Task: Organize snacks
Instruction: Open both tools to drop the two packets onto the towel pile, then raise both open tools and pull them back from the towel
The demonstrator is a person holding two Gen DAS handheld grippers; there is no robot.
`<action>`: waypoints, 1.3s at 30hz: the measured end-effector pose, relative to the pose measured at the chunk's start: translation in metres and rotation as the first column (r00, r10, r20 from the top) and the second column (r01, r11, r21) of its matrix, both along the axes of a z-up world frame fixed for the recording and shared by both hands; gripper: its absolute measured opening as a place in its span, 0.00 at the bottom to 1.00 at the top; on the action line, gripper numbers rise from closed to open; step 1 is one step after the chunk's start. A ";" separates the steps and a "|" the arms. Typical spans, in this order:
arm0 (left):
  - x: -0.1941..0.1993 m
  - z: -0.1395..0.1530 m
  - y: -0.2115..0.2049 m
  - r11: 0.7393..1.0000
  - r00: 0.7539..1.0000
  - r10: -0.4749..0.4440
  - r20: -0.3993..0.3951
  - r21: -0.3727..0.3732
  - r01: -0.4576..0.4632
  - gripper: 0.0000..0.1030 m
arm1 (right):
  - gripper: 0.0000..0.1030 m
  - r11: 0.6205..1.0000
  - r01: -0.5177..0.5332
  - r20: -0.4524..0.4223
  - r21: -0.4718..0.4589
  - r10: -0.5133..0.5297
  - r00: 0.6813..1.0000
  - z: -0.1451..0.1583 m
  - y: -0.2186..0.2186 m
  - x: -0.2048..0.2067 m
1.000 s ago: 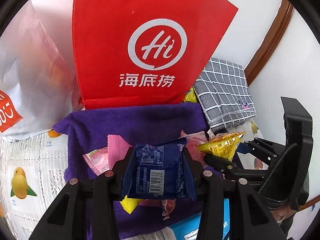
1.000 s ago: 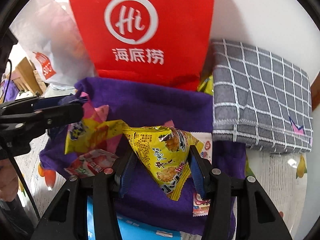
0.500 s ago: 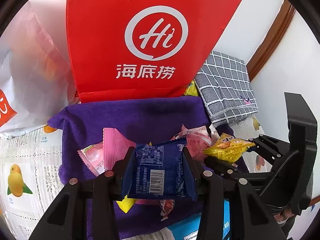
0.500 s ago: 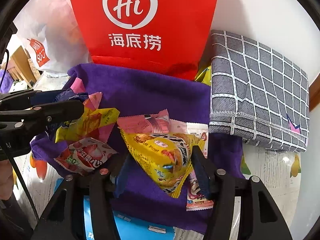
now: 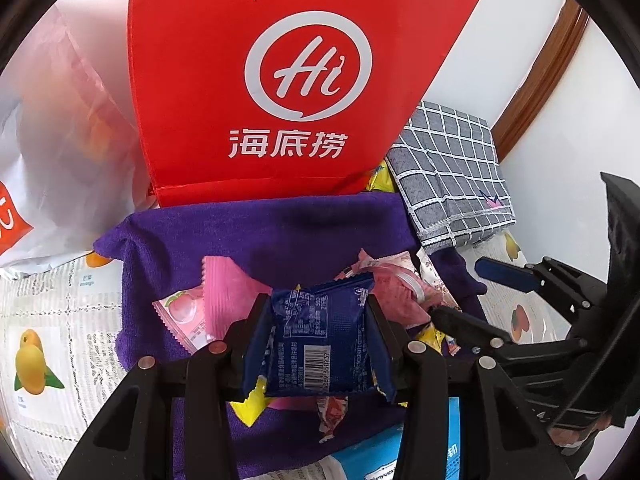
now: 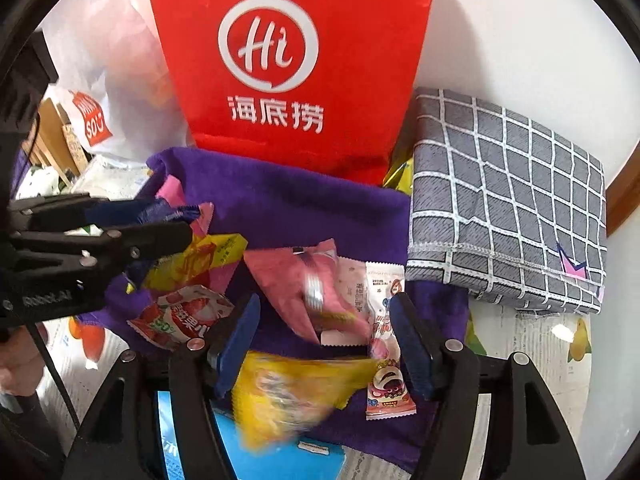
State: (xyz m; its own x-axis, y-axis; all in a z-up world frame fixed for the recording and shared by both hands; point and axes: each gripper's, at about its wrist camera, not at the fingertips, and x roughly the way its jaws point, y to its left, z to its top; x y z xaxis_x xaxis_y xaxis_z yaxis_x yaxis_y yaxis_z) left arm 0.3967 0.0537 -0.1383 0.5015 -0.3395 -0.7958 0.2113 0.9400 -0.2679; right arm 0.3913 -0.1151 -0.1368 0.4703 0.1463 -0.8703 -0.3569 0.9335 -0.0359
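Left gripper [image 5: 318,334] clenches a blue snack packet [image 5: 320,344] at frame centre; right gripper [image 6: 324,344] is released, a blurred yellow packet [image 6: 288,396] low between its fingers

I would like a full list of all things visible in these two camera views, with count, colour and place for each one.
Paper bag: 1, red with white logo, upright behind the towel.
Purple towel: 1, purple, spread under the snacks.
Checked cloth: 1, grey and white, folded, right of the towel.
Plastic bag: 1, translucent white, left of the paper bag.
Blue packet: 1, dark blue, between the left gripper's fingers.
Yellow packet: 1, yellow, blurred, below the right gripper's open fingers.
Pink packets: several, on the towel.
Blue box: 1, light blue, near edge.
Left gripper: black, closed.
Right gripper: black, open.
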 end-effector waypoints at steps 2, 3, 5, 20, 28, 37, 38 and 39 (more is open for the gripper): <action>0.000 -0.001 -0.002 1.000 1.000 -0.004 -0.001 -0.001 0.004 0.42 | 0.66 1.000 0.004 0.010 0.009 -0.004 1.000 0.004 -0.003 0.000; 0.000 -0.001 -0.003 1.000 1.000 -0.006 0.000 0.001 0.006 0.42 | 0.66 1.000 0.009 0.016 0.011 -0.009 1.000 0.006 -0.004 -0.001; 0.000 -0.001 -0.003 1.000 1.000 -0.009 0.000 0.003 0.009 0.42 | 0.66 1.000 0.016 0.025 0.018 -0.017 1.000 0.009 -0.007 0.000; -0.001 0.006 -0.003 1.000 1.000 -0.013 0.010 -0.009 0.013 0.68 | 0.66 0.998 0.039 0.080 0.053 -0.043 0.996 0.026 -0.017 -0.005; -0.001 0.008 -0.002 1.000 1.000 -0.012 0.011 -0.013 0.013 0.69 | 0.66 0.998 0.038 0.095 0.054 -0.043 0.995 0.031 -0.015 -0.008; -0.006 0.018 0.000 1.000 0.999 -0.011 0.042 -0.018 0.012 0.73 | 0.66 0.995 0.046 0.120 0.087 -0.056 0.991 0.040 -0.020 -0.011; -0.007 0.020 0.001 1.000 0.999 -0.010 0.048 -0.022 0.011 0.75 | 0.66 0.994 0.041 0.128 0.101 -0.054 0.990 0.043 -0.021 -0.013; -0.007 0.021 0.002 1.000 0.999 -0.008 0.053 -0.023 0.010 0.75 | 0.66 0.992 0.035 0.139 0.125 -0.053 0.989 0.047 -0.022 -0.014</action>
